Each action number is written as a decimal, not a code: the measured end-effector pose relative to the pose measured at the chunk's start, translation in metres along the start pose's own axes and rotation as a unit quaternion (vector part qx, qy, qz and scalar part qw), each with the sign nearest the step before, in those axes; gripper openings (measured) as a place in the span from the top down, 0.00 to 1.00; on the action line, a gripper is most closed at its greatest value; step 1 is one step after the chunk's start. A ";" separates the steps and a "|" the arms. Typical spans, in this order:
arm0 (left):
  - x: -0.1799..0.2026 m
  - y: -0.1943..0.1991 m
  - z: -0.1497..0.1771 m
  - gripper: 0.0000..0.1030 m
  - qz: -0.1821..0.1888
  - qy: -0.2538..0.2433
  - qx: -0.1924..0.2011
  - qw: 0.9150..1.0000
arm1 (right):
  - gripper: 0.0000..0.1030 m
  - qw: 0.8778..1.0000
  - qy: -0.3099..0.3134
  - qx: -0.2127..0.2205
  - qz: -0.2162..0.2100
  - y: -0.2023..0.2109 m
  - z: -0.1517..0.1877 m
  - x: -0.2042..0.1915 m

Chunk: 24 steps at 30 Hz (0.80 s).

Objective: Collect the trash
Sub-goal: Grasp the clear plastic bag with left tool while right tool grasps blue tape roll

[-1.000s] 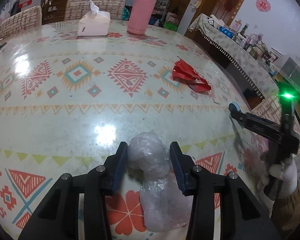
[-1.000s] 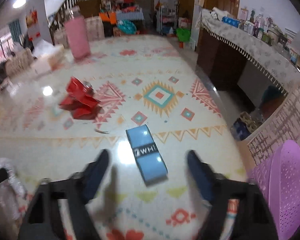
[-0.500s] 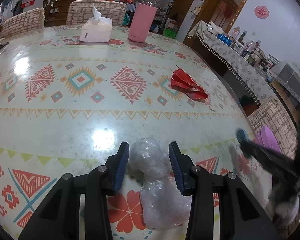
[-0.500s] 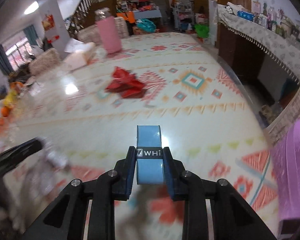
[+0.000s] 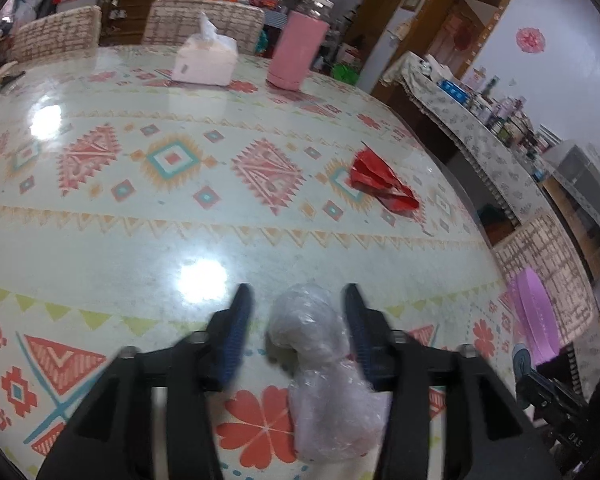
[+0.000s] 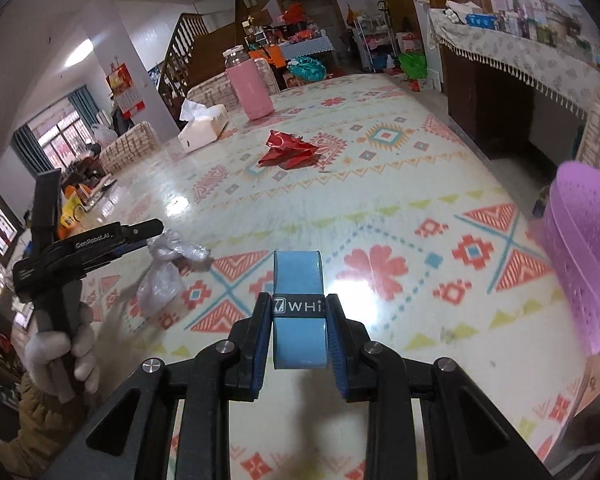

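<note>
right gripper [image 6: 298,320] is clamped on a blue WHi packet [image 6: 299,308], lifted above the table [image 6: 380,208], purple perforated bin [image 6: 588,256] just off the table edge. left gripper [image 5: 298,320] spread around a clear plastic bag [image 5: 324,364]; red wrapper [image 6: 290,150] lies mid-table

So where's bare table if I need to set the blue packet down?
Bare table lies between the red wrapper and the purple basket, ahead of the right tongs. Crowded on the left: the left tongs and the plastic bag.

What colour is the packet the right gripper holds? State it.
Light blue packet with a dark band; clearest in the right wrist view.
</note>
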<state>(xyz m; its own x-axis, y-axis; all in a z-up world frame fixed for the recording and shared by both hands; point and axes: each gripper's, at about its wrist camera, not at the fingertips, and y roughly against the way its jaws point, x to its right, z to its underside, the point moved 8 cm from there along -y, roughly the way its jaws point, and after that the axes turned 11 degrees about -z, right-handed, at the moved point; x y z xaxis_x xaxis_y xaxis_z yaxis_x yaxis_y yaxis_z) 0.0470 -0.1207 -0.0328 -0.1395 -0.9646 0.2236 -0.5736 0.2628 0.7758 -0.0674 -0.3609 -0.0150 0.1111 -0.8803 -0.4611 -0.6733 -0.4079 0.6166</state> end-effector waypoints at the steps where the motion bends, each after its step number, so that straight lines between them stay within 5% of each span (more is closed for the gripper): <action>1: 0.003 -0.001 0.002 0.31 -0.009 -0.009 0.000 1.000 | 0.71 1.000 -0.003 0.000 -0.003 0.001 0.001 0.002; 11: 0.024 -0.012 0.031 0.31 -0.095 -0.072 -0.015 0.993 | 0.71 0.999 -0.016 0.017 -0.032 0.019 0.012 0.013; 12: 0.026 -0.013 0.032 0.35 -0.108 -0.080 -0.013 0.991 | 0.71 0.999 -0.017 0.018 -0.034 0.019 0.013 0.014; 13: 0.029 -0.013 0.032 0.58 -0.120 -0.090 -0.010 0.989 | 0.71 0.999 -0.017 0.019 -0.036 0.020 0.013 0.015; 14: 0.032 -0.013 0.033 0.62 -0.132 -0.100 -0.008 0.986 | 0.71 0.999 -0.018 0.019 -0.038 0.021 0.014 0.016; 21: 0.060 0.013 0.038 0.62 -0.091 -0.110 0.003 0.990 | 0.71 0.999 -0.003 0.005 -0.038 0.018 0.019 0.021; 22: 0.063 0.019 0.039 0.62 -0.084 -0.110 0.004 0.990 | 0.68 0.999 0.006 -0.005 -0.039 0.015 0.021 0.019; 24: 0.068 0.028 0.042 0.62 -0.071 -0.110 0.004 0.991 | 0.48 0.999 0.023 -0.013 -0.037 0.009 0.023 0.018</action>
<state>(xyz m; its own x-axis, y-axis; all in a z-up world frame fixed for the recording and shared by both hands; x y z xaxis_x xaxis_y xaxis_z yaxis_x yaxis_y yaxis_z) -0.0125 -0.1801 -0.0206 -0.2286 -0.9733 -0.0219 -0.6065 0.1248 0.7852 -0.0881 -0.3747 -0.0325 0.1942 -0.8575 -0.4764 -0.6422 -0.4783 0.5991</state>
